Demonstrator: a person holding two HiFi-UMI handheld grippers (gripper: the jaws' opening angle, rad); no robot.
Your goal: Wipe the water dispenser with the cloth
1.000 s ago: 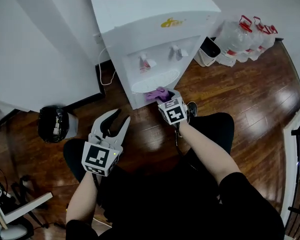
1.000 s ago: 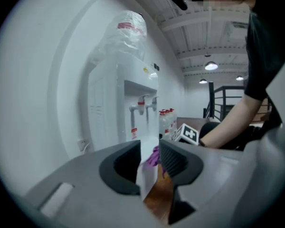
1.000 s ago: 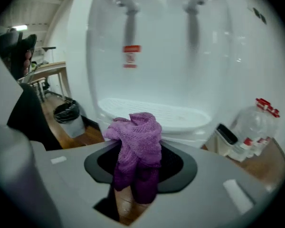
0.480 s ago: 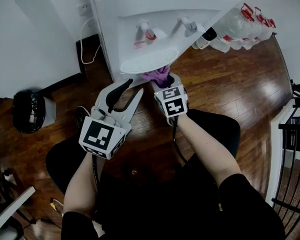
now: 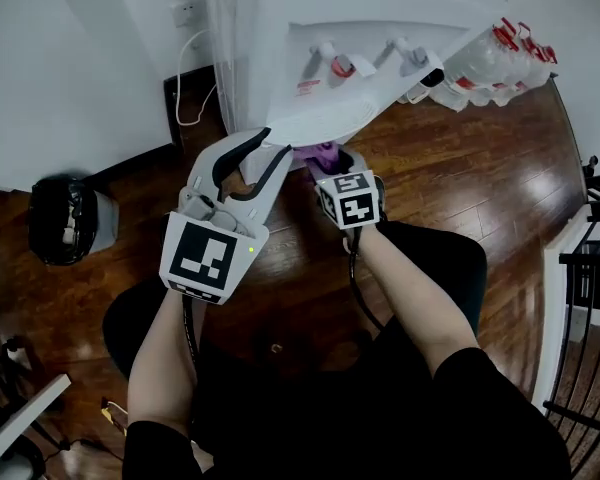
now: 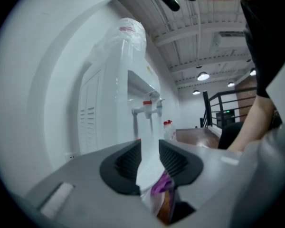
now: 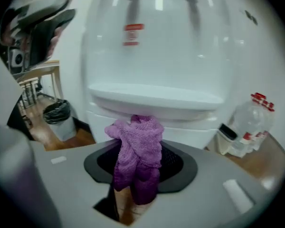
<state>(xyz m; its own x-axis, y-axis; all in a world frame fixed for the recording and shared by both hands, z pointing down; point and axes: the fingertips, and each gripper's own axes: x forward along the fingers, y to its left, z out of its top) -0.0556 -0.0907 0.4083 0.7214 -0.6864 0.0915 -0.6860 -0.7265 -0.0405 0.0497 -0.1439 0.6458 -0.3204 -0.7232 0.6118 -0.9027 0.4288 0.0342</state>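
The white water dispenser (image 5: pixel 380 8) stands in front of me, its two taps (image 5: pixel 365 60) above a curved drip tray (image 7: pixel 156 99). My right gripper (image 5: pixel 330 163) is shut on a bunched purple cloth (image 7: pixel 137 146), which is pushed up against the front panel just under the tray. My left gripper (image 5: pixel 262 153) is raised at the dispenser's lower left front corner. Its jaws stand a little apart and are closing. Nothing is clamped between them. In the left gripper view, only the white dispenser (image 6: pixel 114 103) and a bit of the cloth (image 6: pixel 160 186) show through the gap.
A black-lined bin (image 5: pixel 62 218) sits on the wooden floor at the left. A white cable (image 5: pixel 185 98) hangs from a wall socket beside the dispenser. Several water bottles (image 5: pixel 500 58) stand at the right of it. A black railing (image 5: pixel 590 268) runs along the right edge.
My left gripper has risen from above my lap to the dispenser's lower left corner. The right gripper has kept the cloth under the drip tray. My head has come closer to the dispenser.
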